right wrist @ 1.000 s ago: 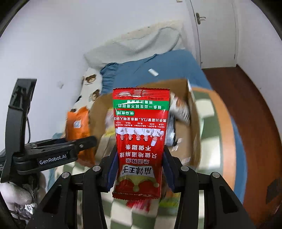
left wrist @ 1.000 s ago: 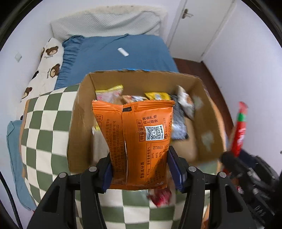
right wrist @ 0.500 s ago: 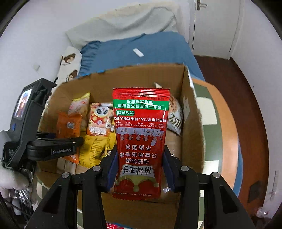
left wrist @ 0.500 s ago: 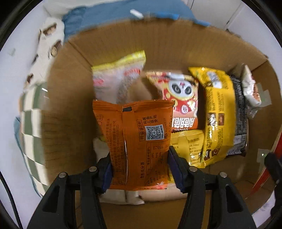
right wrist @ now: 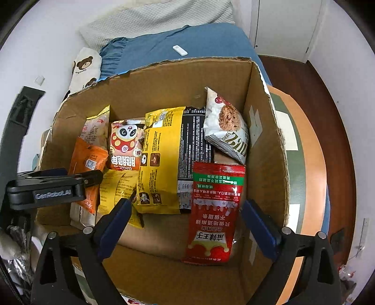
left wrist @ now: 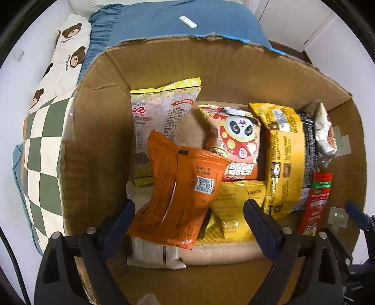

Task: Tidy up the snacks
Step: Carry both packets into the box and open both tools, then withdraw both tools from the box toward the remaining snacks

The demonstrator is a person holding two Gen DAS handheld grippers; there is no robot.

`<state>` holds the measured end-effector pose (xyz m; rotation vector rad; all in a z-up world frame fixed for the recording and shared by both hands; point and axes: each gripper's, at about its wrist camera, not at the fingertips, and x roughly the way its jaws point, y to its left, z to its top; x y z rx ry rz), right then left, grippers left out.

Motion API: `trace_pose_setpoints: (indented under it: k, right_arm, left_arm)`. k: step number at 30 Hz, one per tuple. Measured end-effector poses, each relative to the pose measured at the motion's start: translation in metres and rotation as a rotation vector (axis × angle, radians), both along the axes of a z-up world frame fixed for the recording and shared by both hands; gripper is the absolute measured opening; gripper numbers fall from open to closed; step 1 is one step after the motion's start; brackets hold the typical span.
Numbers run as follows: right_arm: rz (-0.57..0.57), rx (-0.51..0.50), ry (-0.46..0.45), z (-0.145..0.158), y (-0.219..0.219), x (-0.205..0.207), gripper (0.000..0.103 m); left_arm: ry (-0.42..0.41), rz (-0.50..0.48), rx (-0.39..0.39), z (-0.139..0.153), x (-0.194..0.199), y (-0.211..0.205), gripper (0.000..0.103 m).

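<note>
A cardboard box (left wrist: 98, 140) (right wrist: 264, 131) holds several snack packets. My left gripper (left wrist: 189, 218) is open over the box's left side; the orange packet (left wrist: 185, 194) (right wrist: 86, 162) lies loose between its fingers, tilted, on other packets. My right gripper (right wrist: 185, 223) is open over the box's right side; the red packet (right wrist: 215, 211) (left wrist: 316, 204) lies free between its fingers, leaning in the box. A panda packet (left wrist: 236, 145) (right wrist: 125, 145), a yellow-black packet (left wrist: 286, 159) (right wrist: 161, 159) and a white cookie packet (right wrist: 225, 129) lie further in.
The box stands on a green-and-white checked cloth (left wrist: 39, 150) over a round wooden table (right wrist: 307, 164). Behind is a bed with a blue sheet (right wrist: 187, 49), a bear-print pillow (left wrist: 68, 54) and a small white remote (left wrist: 187, 22). A white door (right wrist: 281, 25) is at the far right.
Both grippers moved down into the box and opened. The orange packet dropped and tilted left onto the snacks; the red packet dropped against the box's right side.
</note>
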<state>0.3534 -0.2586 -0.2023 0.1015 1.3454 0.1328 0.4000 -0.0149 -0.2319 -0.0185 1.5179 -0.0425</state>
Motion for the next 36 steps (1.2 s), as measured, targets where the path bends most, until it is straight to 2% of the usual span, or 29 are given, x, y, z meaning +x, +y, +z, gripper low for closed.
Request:
trace_pose_setpoints:
  k: [9,17,22,29,36]
  right_arm:
    - [0.017,0.036,-0.011,0.008,0.001,-0.017,0.098]
    - [0.025,0.025,-0.066,0.023,-0.002,-0.034,0.098]
    - [0.031,0.004,-0.125,0.043,0.000,-0.054,0.098]
    - [0.010,-0.023,-0.236,0.082,0.000,-0.093,0.098]
    - [0.020,-0.033,-0.341,0.124,0.006,-0.134,0.098]
  left_arm:
    - [-0.131,0.022,0.007,0.049,-0.033,-0.003,0.095]
    - [-0.252,0.044,0.017,0.079,-0.069,-0.008,0.095]
    - [-0.326,0.043,0.027,0.088,-0.081,-0.005,0.095]
    - [-0.449,0.030,0.008,0.126,-0.121,-0.005,0.095]
    - [-0.528,0.032,-0.025,0.157,-0.156,-0.001,0.095]
